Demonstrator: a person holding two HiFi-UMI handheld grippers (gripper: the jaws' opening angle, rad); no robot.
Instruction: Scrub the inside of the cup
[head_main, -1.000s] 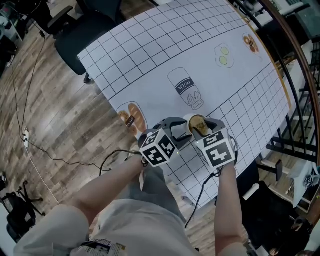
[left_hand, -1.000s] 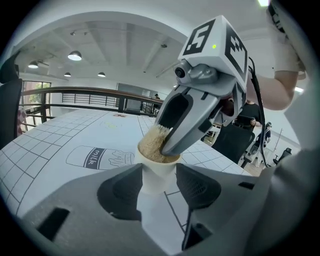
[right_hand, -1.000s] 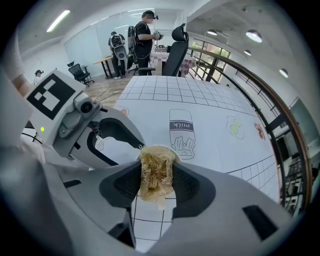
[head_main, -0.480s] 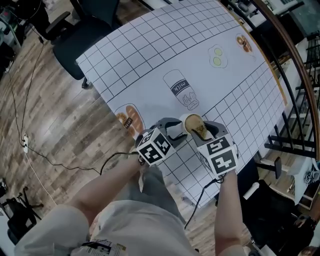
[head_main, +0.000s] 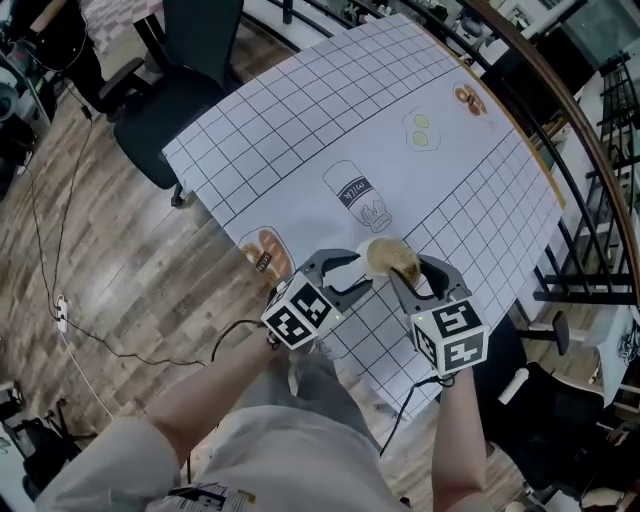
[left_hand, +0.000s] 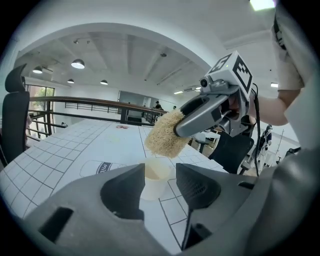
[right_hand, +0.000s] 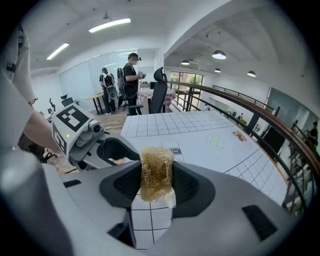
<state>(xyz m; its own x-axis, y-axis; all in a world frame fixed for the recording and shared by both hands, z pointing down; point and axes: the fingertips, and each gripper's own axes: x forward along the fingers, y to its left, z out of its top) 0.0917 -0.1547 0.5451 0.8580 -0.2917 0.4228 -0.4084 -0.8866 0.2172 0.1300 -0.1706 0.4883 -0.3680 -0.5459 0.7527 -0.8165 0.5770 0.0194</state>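
A small pale cup stands upright on the grid mat. My left gripper is open, and the cup sits in the gap at its fingertips with a sliver of space on the right side. My right gripper is shut on a tan fibrous scrubber. In the left gripper view the scrubber hangs just above the cup's mouth, tilted, with the right gripper coming in from the right. In the right gripper view the scrubber hides most of the cup.
The white grid mat bears printed pictures of a milk carton and bread. The table's near edge runs just beside the grippers. An office chair stands at the far left, a railing to the right. People stand far behind.
The scrubber sits a little nearer the cup's near rim than before, and both grippers stay at the cup. The head view has shifted.
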